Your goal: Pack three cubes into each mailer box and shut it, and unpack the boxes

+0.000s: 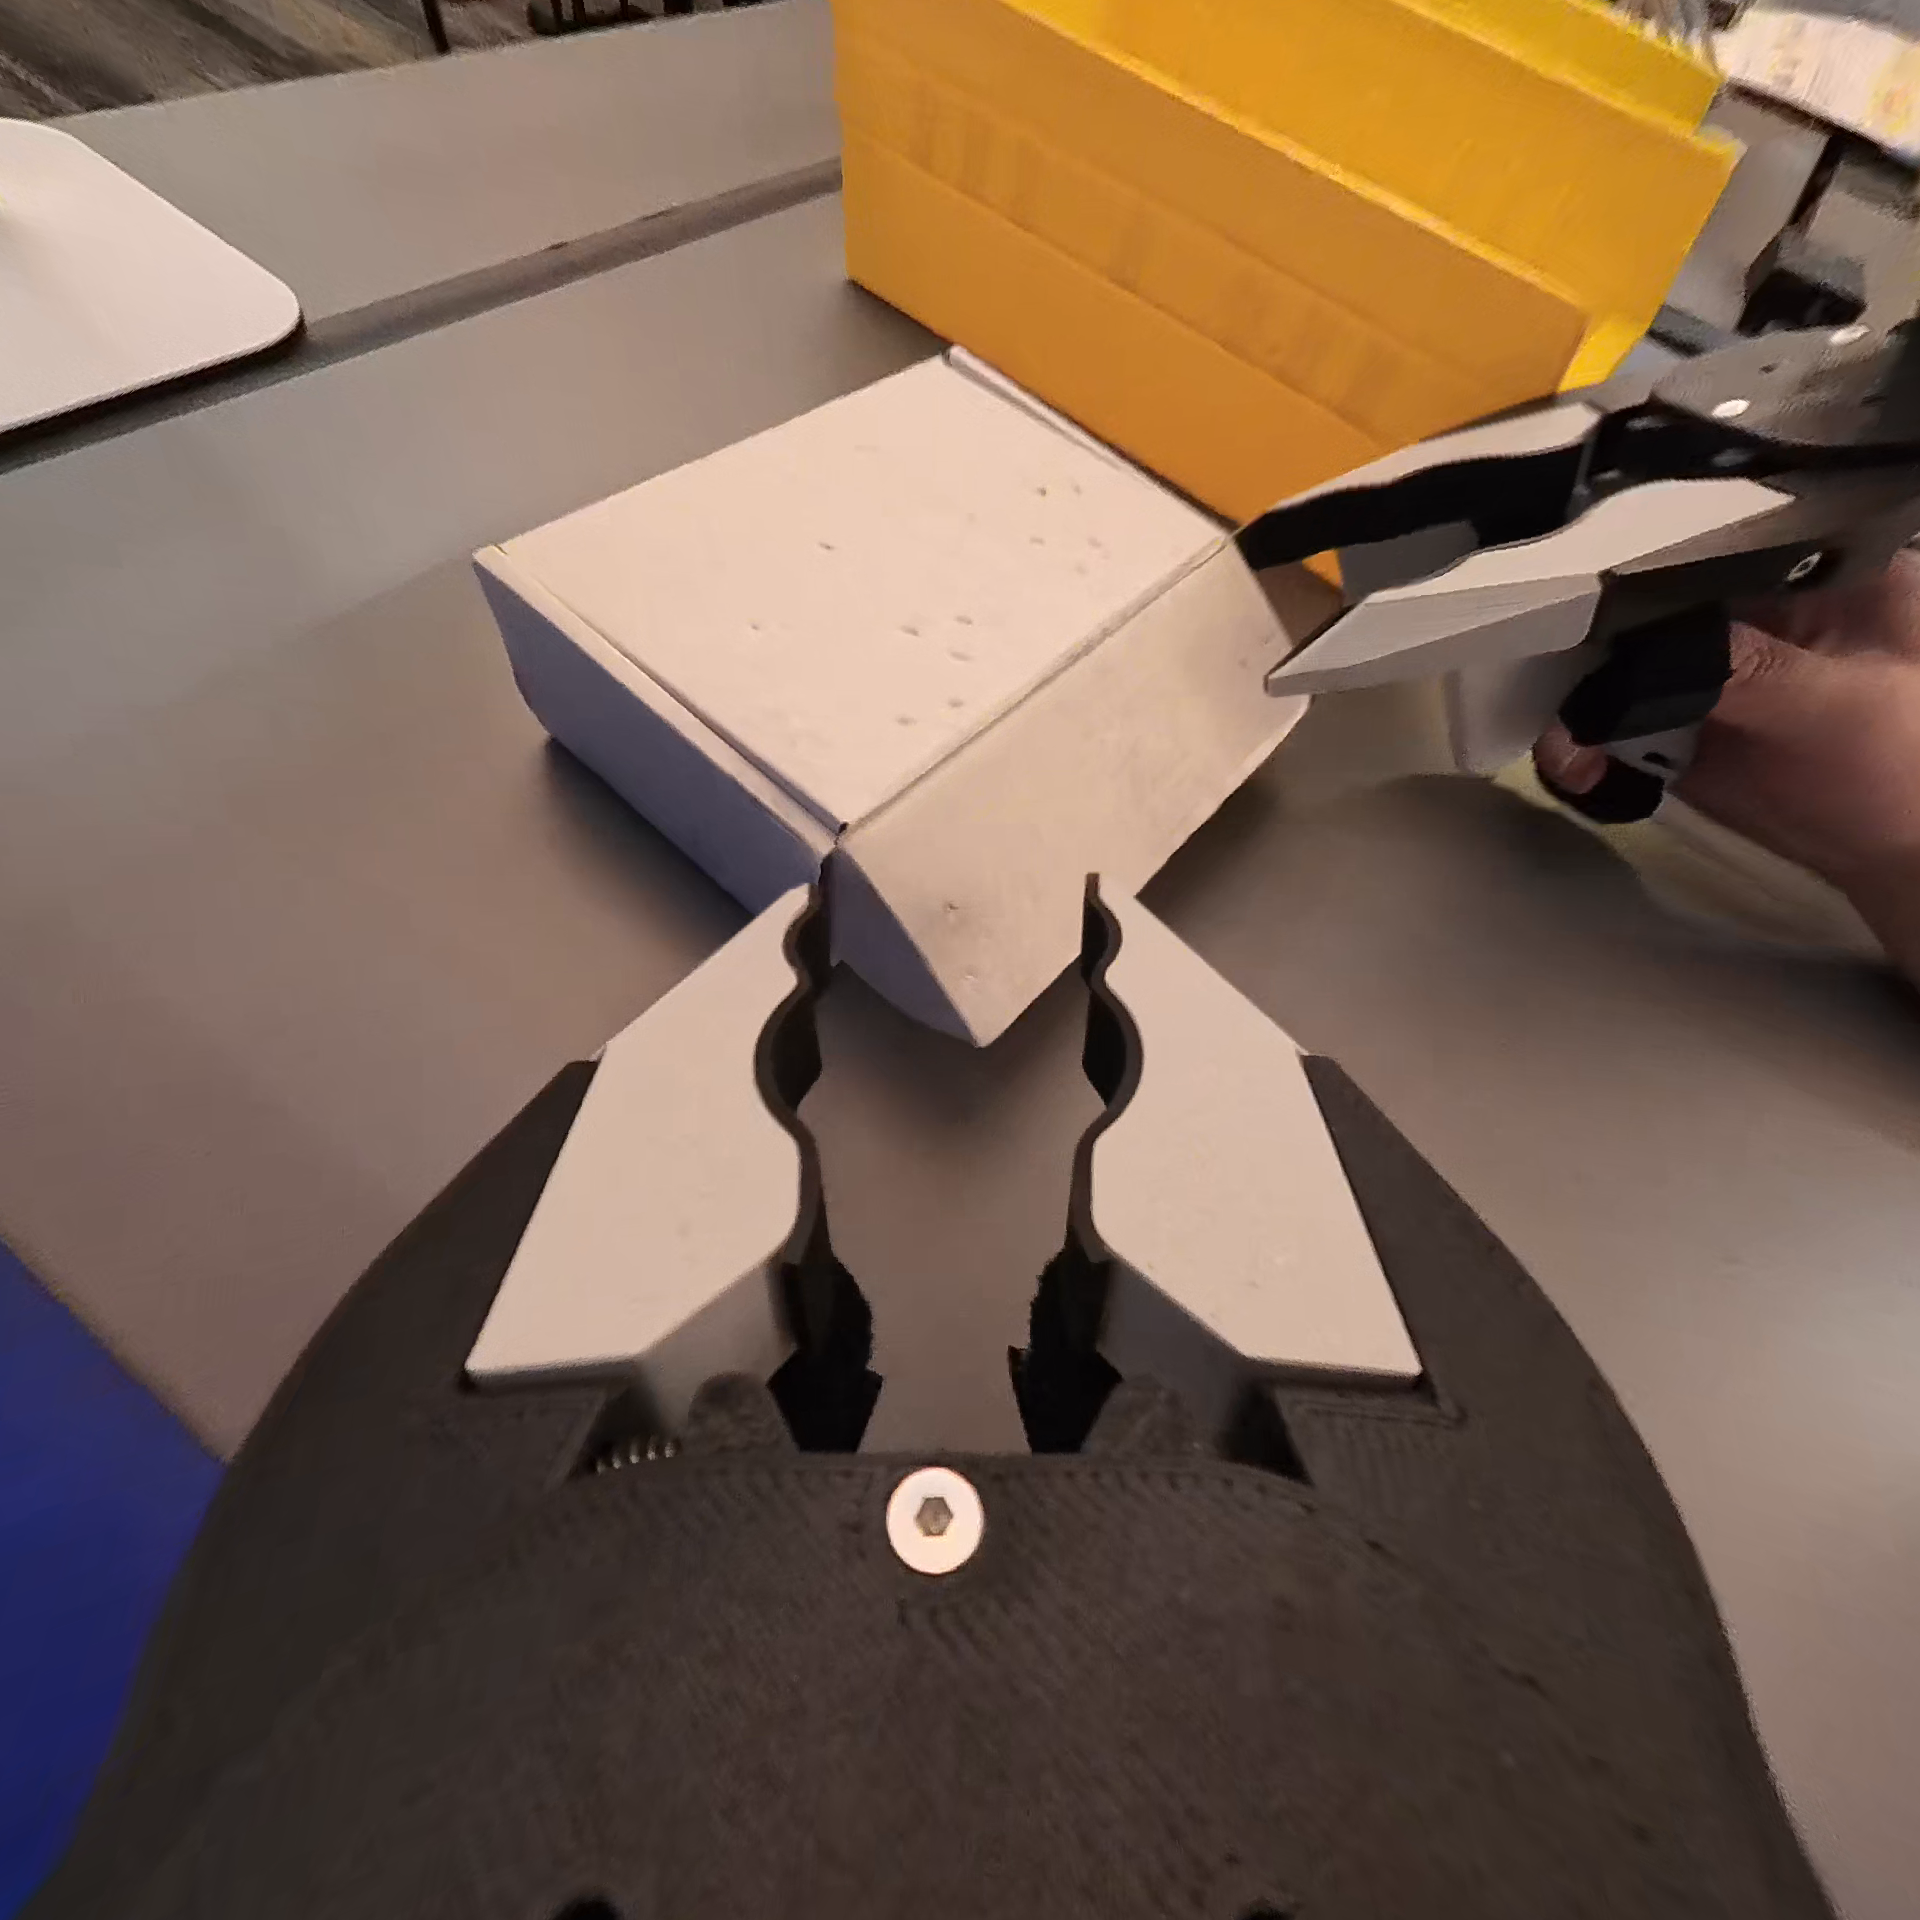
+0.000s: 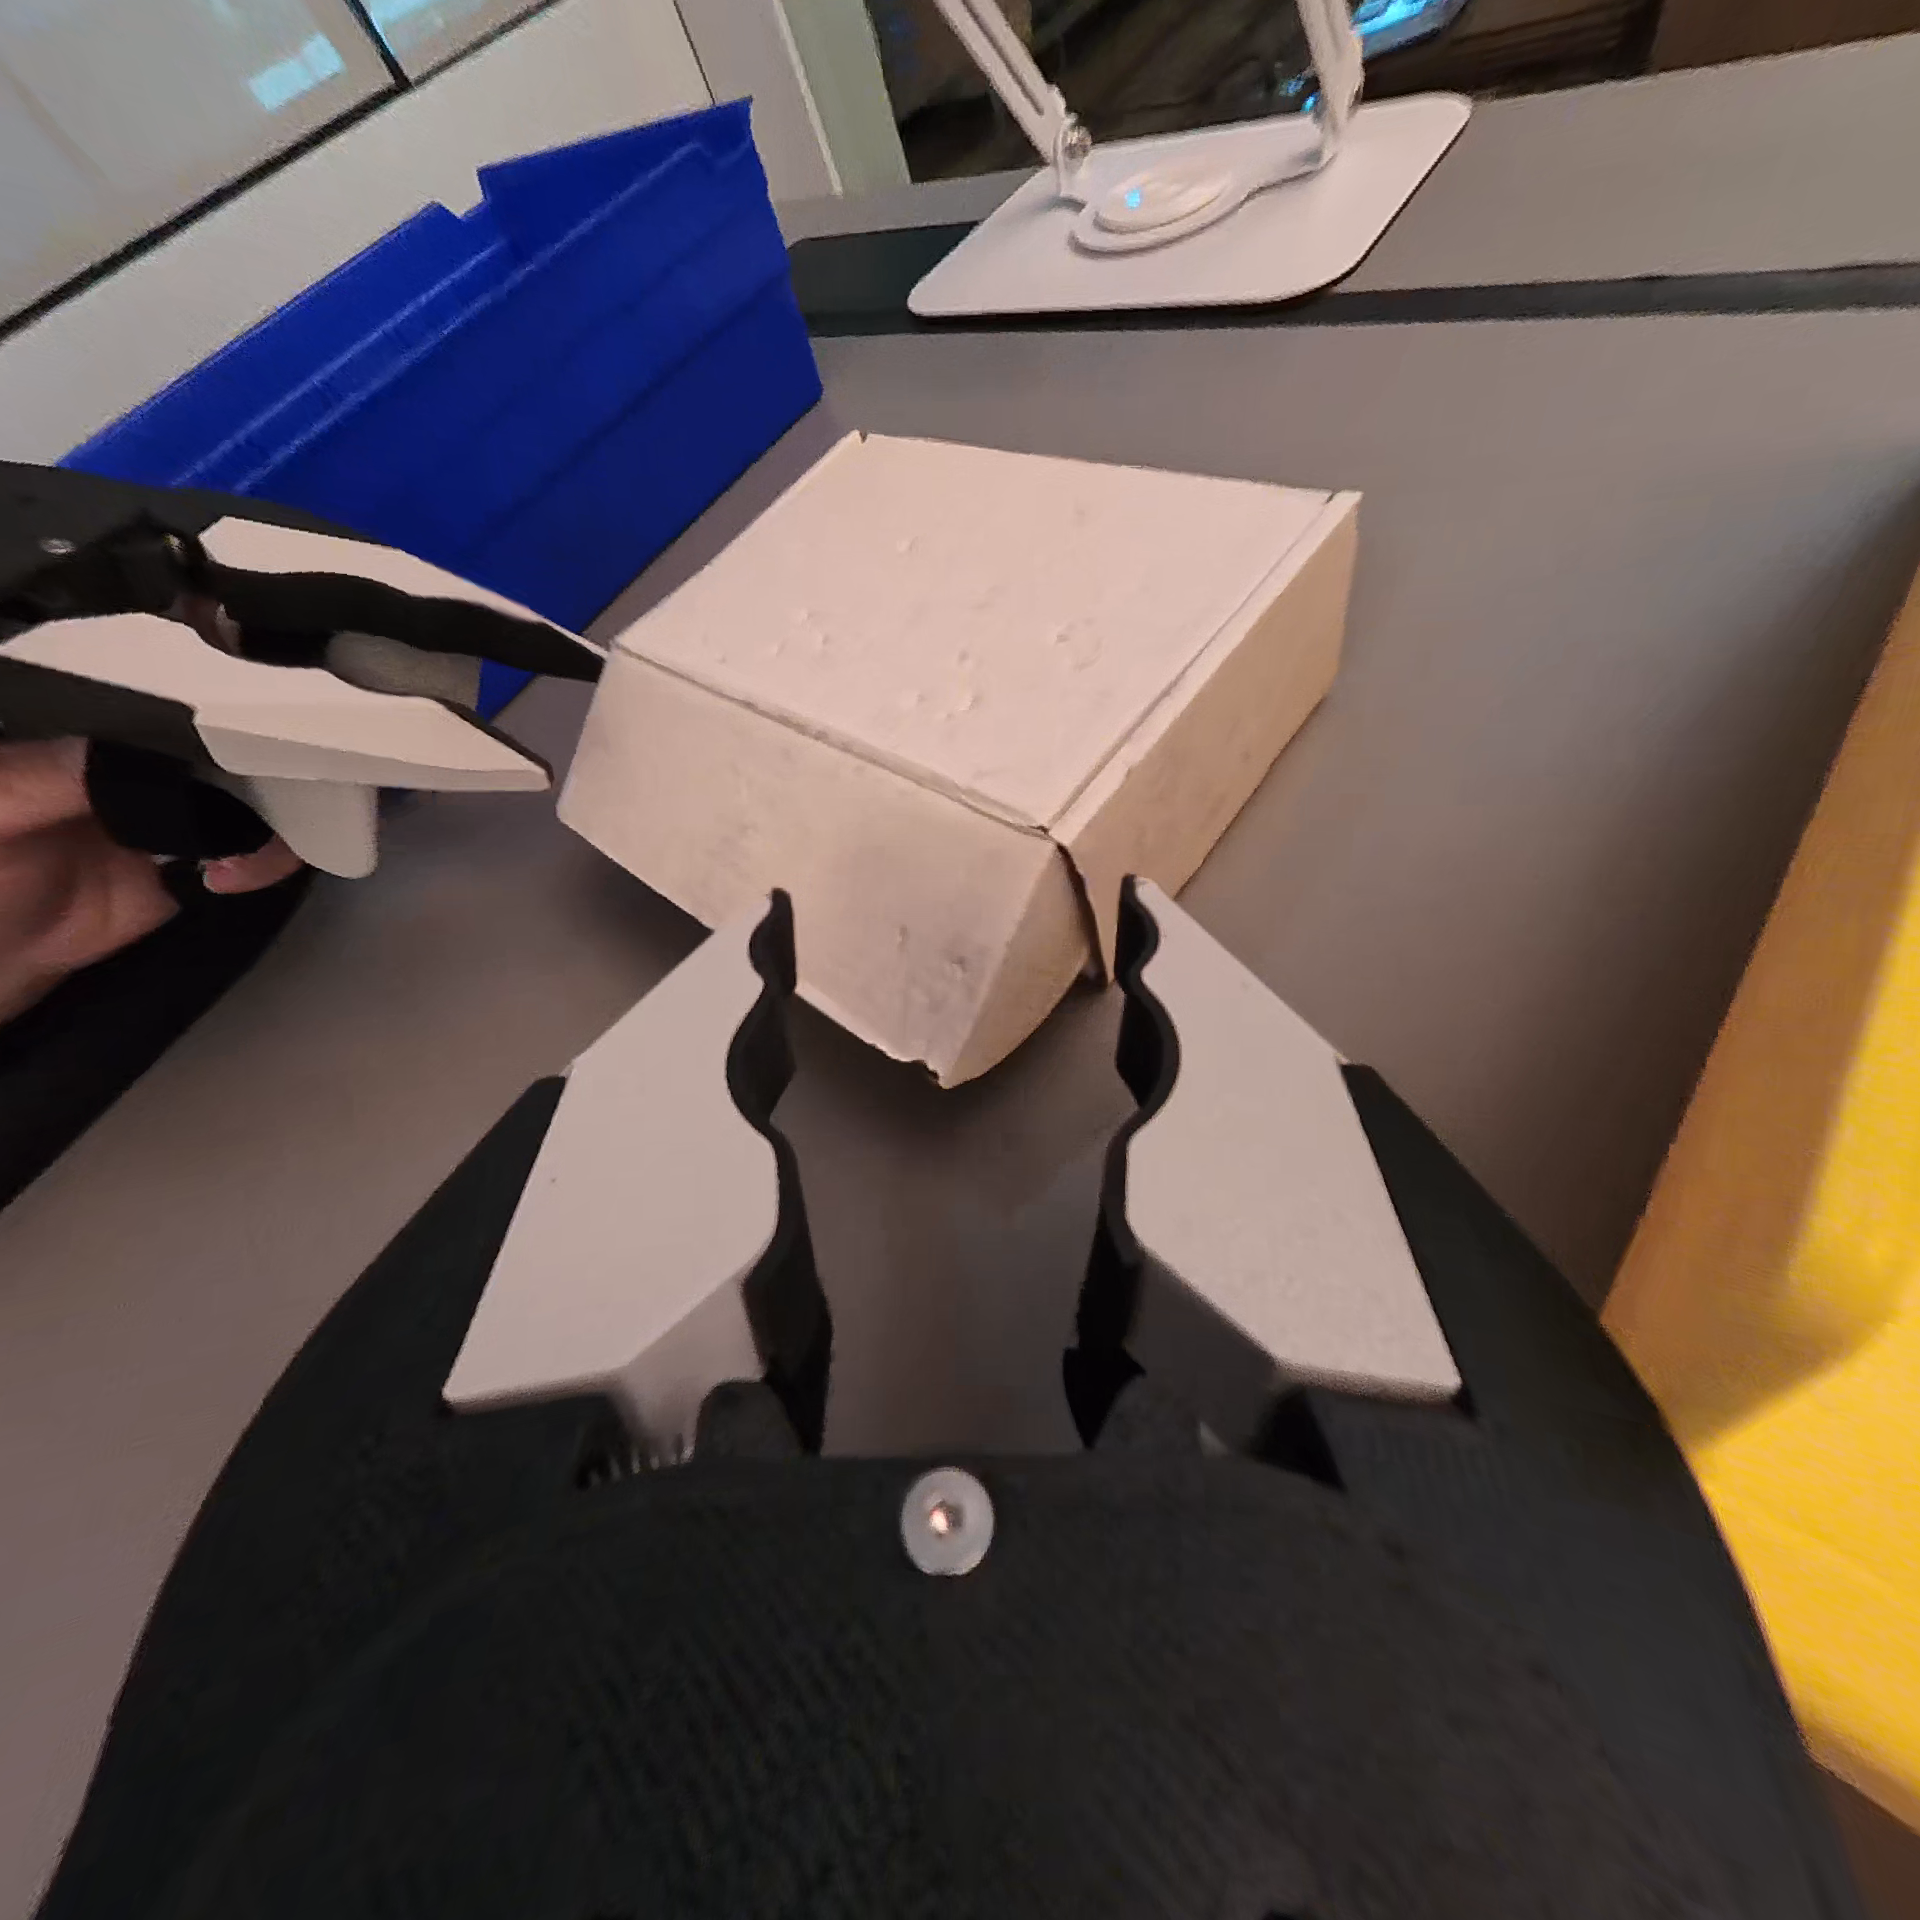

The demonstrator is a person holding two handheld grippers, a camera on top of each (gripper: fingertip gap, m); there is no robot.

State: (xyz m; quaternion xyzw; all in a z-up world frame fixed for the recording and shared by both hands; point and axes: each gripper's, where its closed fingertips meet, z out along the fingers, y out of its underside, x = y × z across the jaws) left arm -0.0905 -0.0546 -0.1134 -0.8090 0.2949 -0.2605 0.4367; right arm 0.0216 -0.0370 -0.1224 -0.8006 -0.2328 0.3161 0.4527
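Observation:
A white mailer box (image 1: 852,623) sits on the grey table with its lid down. Its front flap (image 1: 1039,810) slants outward and is not tucked in. My left gripper (image 1: 951,899) is open, with one end corner of the flap between its fingers. My right gripper (image 2: 954,896) is open around the flap's other end corner (image 2: 935,956). Each gripper also shows in the other's view: the right (image 1: 1262,613) and the left (image 2: 571,717), both open at the flap's ends. The box (image 2: 987,644) hides whatever is inside; no cubes show.
A yellow bin (image 1: 1195,208) stands right behind the box, at the right edge of the right wrist view (image 2: 1818,1143). A blue bin (image 2: 468,395) stands on the other side. A white stand base (image 2: 1195,229) lies farther back. A hand (image 1: 1829,727) holds the right gripper.

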